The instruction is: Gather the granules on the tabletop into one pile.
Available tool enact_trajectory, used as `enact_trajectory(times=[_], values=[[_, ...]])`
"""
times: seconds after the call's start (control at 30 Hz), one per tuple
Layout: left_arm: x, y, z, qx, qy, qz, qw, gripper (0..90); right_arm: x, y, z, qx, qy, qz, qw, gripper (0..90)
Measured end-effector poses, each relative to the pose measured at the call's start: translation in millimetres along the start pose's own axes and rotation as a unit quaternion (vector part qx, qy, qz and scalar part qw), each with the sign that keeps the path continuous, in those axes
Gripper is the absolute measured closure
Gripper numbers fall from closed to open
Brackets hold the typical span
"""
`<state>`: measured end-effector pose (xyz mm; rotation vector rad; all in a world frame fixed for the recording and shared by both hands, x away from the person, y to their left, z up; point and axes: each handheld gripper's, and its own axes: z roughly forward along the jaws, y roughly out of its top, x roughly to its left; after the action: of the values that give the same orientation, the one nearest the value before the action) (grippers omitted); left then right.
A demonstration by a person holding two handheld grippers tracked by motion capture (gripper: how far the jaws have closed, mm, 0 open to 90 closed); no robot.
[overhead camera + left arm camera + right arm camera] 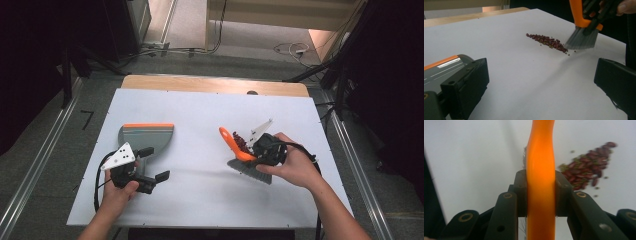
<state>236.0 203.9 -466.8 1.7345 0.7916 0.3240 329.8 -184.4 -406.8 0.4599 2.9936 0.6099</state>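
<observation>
Right gripper [255, 152] clamped on the orange handle of a hand brush [235, 150]; in the right gripper view both pads press flat against the handle's sides [540, 195]. Brush sits at about 4 o'clock from the middle of the white desk [200, 200], handle pointing toward 11 o'clock, grey bristles [247, 170] low toward the near edge. In the left gripper view the bristles [581, 40] hang just above the desk surface, close beside the end of the bean pile (touching or not, cannot tell).

Beans [547, 42]: dark red with a few greenish ones, in a narrow streak; in the high view [241, 141] they lie just past the brush handle, at 3 o'clock from desk centre.

Dustpan [147, 137], grey with an orange front lip, at 9 o'clock, well apart from the beans.

Left gripper [150, 167] at 8 o'clock, just near side of the dustpan, jaws standing wide apart, nothing between them. One jaw lies close to the dustpan's body [439, 72].
</observation>
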Motion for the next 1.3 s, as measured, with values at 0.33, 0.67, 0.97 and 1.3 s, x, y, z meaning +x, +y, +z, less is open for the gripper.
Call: enact_trajectory(times=[0.33, 0.67, 0.97, 1.3], values=[[-0.1, -0.1, -0.6, 0.0, 0.0, 0.0, 1.0, 0.4, 3.1, -4.2, 27.7, 0.025, -0.01, -0.029, 0.9992, 68.4], [-0.7, -0.1, 0.1, 0.001, 0.0, 0.001, 1.0, 0.4, -7.6, -7.8, 31.1, 0.001, -0.011, -0.032, 0.9994, 68.1], [-0.3, -0.1, 0.2, 0.001, 0.001, 0.001, 1.0, 0.4, -30.6, -5.3, 34.6, -0.016, -0.013, -0.029, 0.9994, 67.8], [-0.2, 0.1, -0.9, -0.001, 0.001, 0.0, 1.0, 0.4, -51.5, 2.4, 39.8, -0.029, -0.012, -0.043, 0.9986, 67.6]])
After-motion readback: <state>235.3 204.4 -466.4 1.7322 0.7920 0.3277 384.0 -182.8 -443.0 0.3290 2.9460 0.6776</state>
